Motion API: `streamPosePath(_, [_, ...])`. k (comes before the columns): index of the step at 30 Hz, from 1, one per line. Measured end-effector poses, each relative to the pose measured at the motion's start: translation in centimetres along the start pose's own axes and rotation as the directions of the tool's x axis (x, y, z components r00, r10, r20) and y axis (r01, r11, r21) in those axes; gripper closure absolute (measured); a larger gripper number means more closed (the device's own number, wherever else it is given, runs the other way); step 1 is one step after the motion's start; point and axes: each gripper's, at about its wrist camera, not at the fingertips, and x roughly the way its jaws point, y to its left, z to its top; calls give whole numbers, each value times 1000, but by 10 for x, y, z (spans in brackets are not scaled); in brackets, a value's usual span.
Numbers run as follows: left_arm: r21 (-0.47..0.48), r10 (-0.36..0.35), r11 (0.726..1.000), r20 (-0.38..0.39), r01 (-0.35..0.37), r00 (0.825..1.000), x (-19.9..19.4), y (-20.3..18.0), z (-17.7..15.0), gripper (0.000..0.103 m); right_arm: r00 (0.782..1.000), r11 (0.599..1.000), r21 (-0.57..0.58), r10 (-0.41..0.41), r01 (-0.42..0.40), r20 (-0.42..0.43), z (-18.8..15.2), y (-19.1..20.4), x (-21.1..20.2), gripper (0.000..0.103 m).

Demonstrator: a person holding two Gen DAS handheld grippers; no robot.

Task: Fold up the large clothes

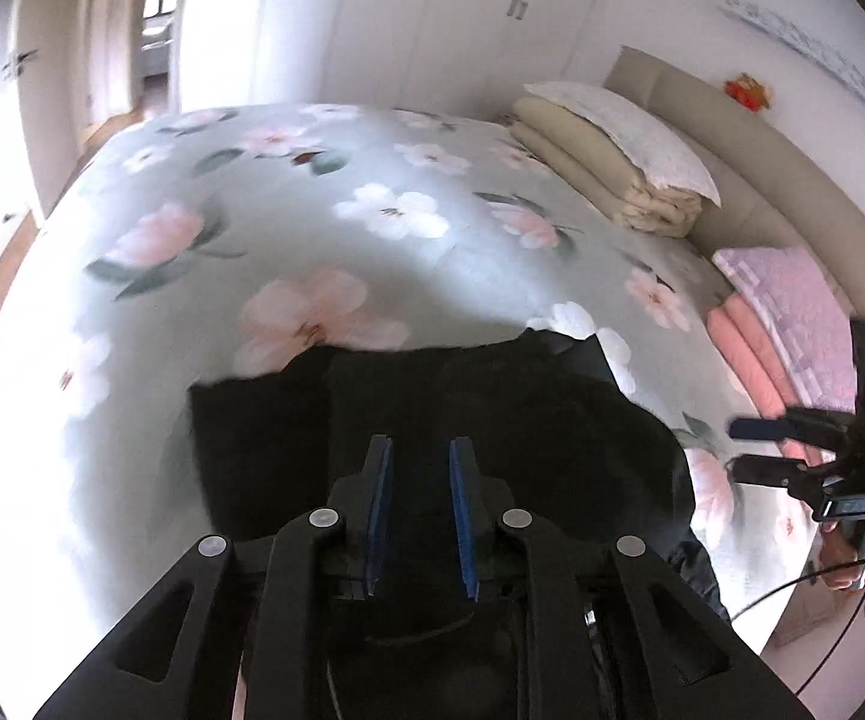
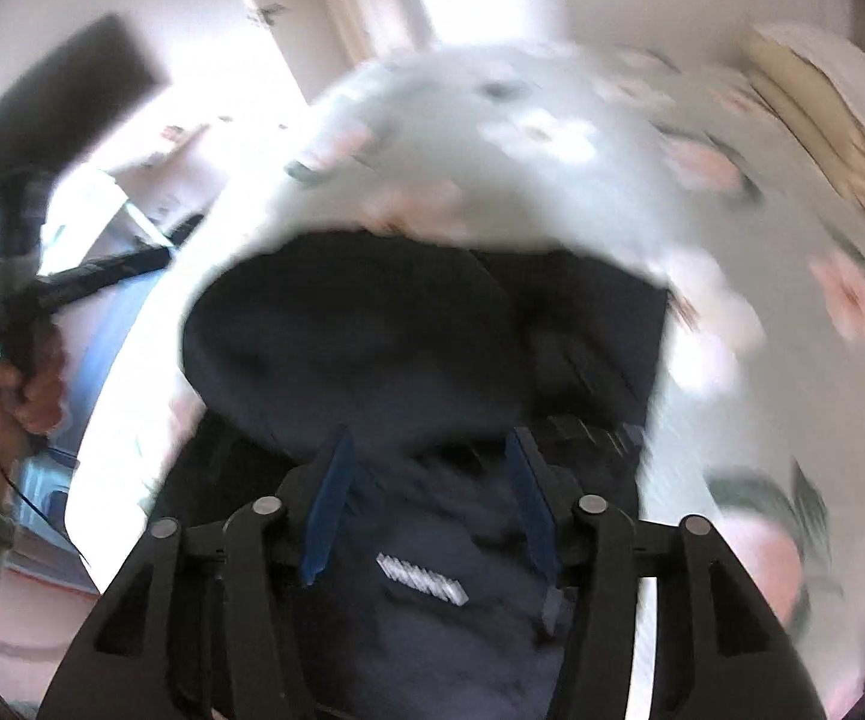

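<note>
White wardrobe doors (image 1: 420, 18) are standing behind a bed (image 1: 324, 222) whose floral cover is carrying everything. Over that bed, the left gripper (image 1: 419, 450) is hovering with its blue-padded fingers (image 1: 379, 498) spread apart, nothing between them, pointing across a dark garment (image 1: 492, 420) that is lying on the cover at the bed's near edge. The right gripper (image 2: 429, 444) is hanging over the same garment (image 2: 372, 330), its fingers (image 2: 330, 498) likewise parted and gripping nothing; that view is smeared with motion blur, though a small white label (image 2: 421, 577) is showing on the cloth between them. Out toward the bed's head end, a stack of beige folded bedding topped by a pale pillow (image 1: 624, 144) is sitting beside the headboard (image 1: 750, 138), and a pink and lilac folded quilt (image 1: 786, 324) is lying nearer, along the same side.
</note>
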Motion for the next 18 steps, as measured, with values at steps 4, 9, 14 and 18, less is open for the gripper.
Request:
streamPosePath(4, [-8, -67, 998, -89, 66, 994, 43, -8, -10, 83, 997, 997, -19, 77, -77, 12, 30, 19, 41, 41])
streamPosePath(9, [-35, -49, 999, -378, 39, 924, 108, 3, -89, 83, 973, 994, 28, 108, -104, -206, -4, 25, 121, 41])
streamPosePath(14, [-156, -39, 986, -515, -49, 856, 155, 24, -162, 83, 892, 997, 70, 53, -25, -449, -93, 18, 182, 45])
streamPosePath(18, [-298, -103, 954, -411, -27, 906, 137, 35, -157, 83, 898, 990, 143, 52, 12, -437, -110, 6, 198, 49])
